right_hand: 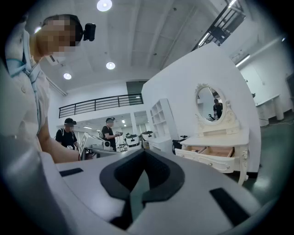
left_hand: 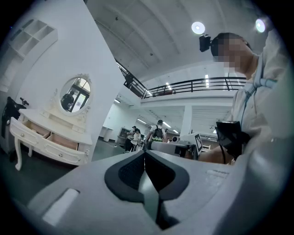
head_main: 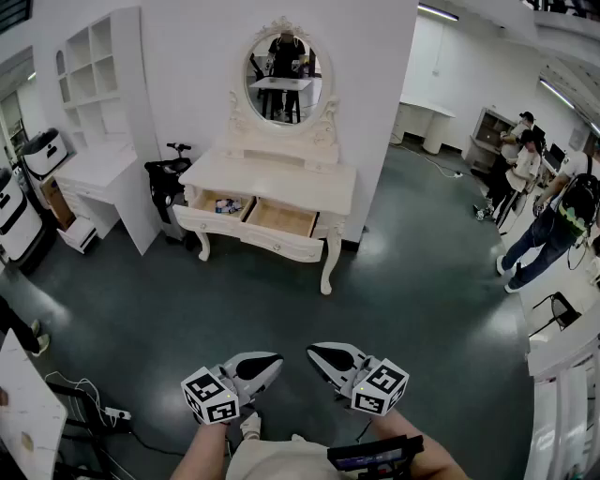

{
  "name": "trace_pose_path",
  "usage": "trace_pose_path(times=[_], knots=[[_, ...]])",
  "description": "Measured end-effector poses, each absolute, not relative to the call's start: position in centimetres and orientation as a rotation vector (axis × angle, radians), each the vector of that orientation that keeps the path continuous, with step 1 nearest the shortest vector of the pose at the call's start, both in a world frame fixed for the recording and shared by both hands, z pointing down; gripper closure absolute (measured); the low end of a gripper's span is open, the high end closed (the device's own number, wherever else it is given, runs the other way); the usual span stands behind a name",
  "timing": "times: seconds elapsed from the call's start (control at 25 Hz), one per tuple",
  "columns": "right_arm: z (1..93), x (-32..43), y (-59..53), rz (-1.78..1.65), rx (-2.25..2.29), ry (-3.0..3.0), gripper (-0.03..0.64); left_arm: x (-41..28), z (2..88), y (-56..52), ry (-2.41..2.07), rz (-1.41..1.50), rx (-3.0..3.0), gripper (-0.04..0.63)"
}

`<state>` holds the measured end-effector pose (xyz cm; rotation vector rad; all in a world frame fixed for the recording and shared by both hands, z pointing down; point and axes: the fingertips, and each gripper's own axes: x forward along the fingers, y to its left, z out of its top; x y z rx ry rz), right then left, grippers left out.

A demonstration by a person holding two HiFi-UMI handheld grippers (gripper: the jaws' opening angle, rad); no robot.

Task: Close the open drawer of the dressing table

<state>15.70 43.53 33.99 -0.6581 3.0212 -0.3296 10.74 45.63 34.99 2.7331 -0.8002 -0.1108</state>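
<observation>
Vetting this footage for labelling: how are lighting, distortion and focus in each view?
Head view: even light, fisheye bending at the edges, dressing table sharp, its two drawers visibly open. Left gripper view: dark round vignette, ceiling lamp glaring, left gripper close and soft, table small at left. Right gripper view: same vignette, another lamp glaring overhead, right gripper fills the bottom, table small at right.

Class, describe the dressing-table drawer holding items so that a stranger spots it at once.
Find the white dressing table under the oval mirror. Two drawers stand open side by side. Pick the left drawer, which has small items inside, while the right drawer looks empty.
</observation>
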Motion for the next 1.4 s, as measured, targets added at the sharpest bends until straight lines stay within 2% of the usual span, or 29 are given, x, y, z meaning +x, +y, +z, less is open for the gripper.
trace_pose_path(times=[1.4], knots=[[35.1, 13.7, 40.3, -0.419, -0.597, 2.996, 0.601, 10.2, 35.0, 42.6, -0.798, -0.138, 2.737, 0.584]])
